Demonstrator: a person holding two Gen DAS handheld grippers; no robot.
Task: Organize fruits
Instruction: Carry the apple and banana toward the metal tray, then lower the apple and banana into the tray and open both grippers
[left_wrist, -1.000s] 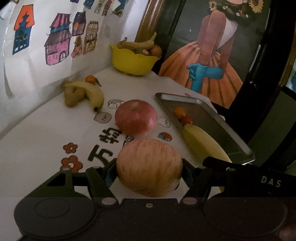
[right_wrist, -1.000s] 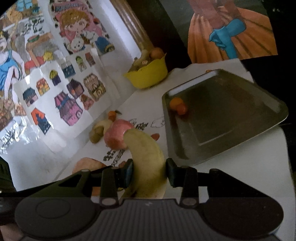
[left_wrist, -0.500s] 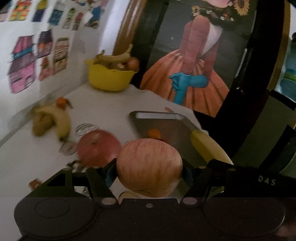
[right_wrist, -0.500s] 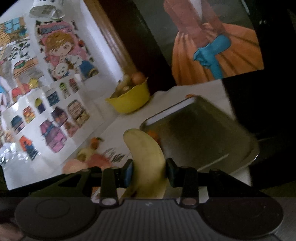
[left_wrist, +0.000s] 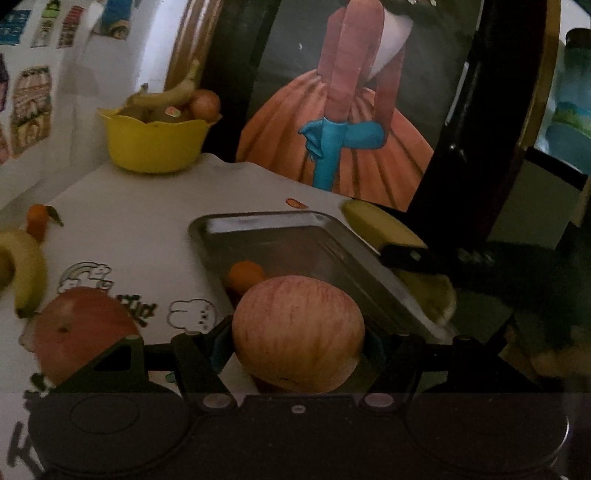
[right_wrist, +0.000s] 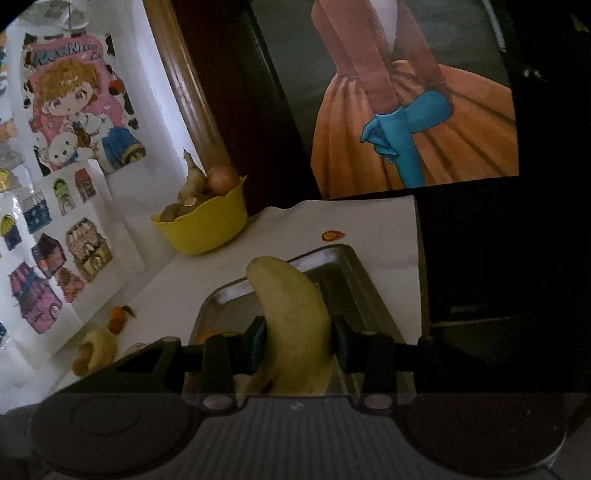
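My left gripper (left_wrist: 297, 341) is shut on a pale red-striped apple (left_wrist: 299, 334), held over the near left corner of a metal tray (left_wrist: 295, 236). A small orange fruit (left_wrist: 243, 275) lies in the tray just behind the apple. My right gripper (right_wrist: 297, 341) is shut on a yellow banana (right_wrist: 291, 317) that points up and away over the tray (right_wrist: 354, 291). In the left wrist view that banana (left_wrist: 380, 227) and the right gripper's dark fingers (left_wrist: 410, 256) show past the tray's right rim.
A yellow bowl (left_wrist: 155, 142) with a banana and other fruit stands at the table's far corner. A second red apple (left_wrist: 81, 326), a banana (left_wrist: 27, 269) and a small orange (left_wrist: 37, 218) lie left on the white cloth. Dark furniture stands right of the table edge.
Both grippers have swung right with their fruit. The apple now hangs over the tray's corner instead of the cloth, and the banana has come over the tray's near end.
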